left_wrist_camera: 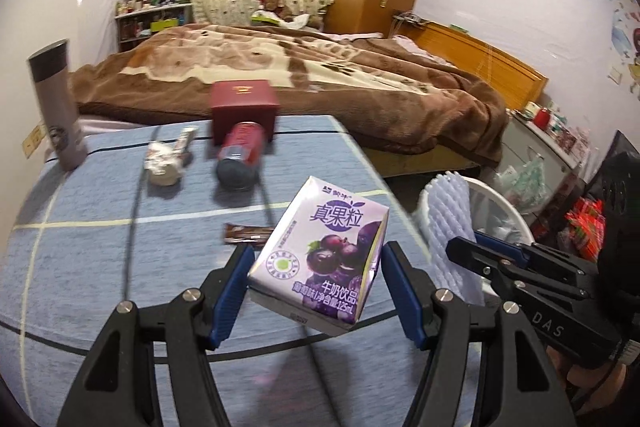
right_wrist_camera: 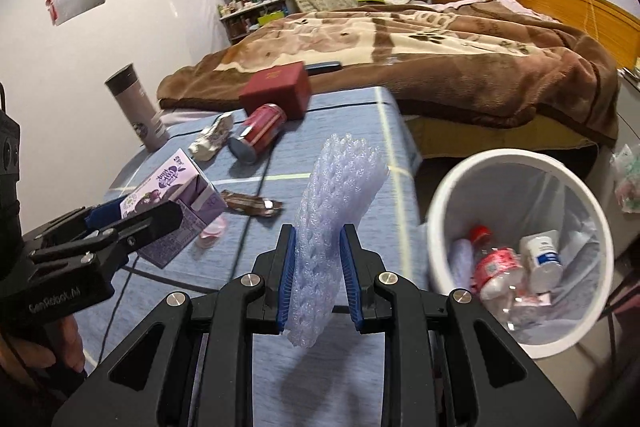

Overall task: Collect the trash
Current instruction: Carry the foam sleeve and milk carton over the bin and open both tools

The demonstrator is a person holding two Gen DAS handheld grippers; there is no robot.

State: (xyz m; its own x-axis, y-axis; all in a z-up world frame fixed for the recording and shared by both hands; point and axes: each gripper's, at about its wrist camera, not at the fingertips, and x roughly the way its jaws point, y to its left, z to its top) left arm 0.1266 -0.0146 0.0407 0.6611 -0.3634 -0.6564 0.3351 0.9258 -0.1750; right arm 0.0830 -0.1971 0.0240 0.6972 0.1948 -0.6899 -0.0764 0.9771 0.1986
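We hold 2 pieces of trash above a table draped in a blue cloth (left_wrist_camera: 80, 247). In the left wrist view, the left gripper (left_wrist_camera: 316, 283) fills the lower centre, its blue pads clamped on a purple grape milk carton (left_wrist_camera: 324, 255) that sits tilted between them, jaws about half spread. In the right wrist view, the right gripper (right_wrist_camera: 318, 279) at lower centre pinches a white foam fruit net (right_wrist_camera: 336, 223) that stands upright between narrowly set jaws. At the right of that frame, beside the table edge, stands a white waste bin (right_wrist_camera: 440, 211) lined with a bag and already holding a plastic bottle (right_wrist_camera: 496, 267) and a small white tub (right_wrist_camera: 542, 255). On the cloth we see a red can (right_wrist_camera: 260, 133) lying on its side, a crumpled wrapper (right_wrist_camera: 212, 139), a brown snack wrapper (right_wrist_camera: 252, 205), a dark red box (right_wrist_camera: 280, 91) and an upright grey flask (right_wrist_camera: 136, 111). A bed with a brown blanket (right_wrist_camera: 440, 55) fills the background.
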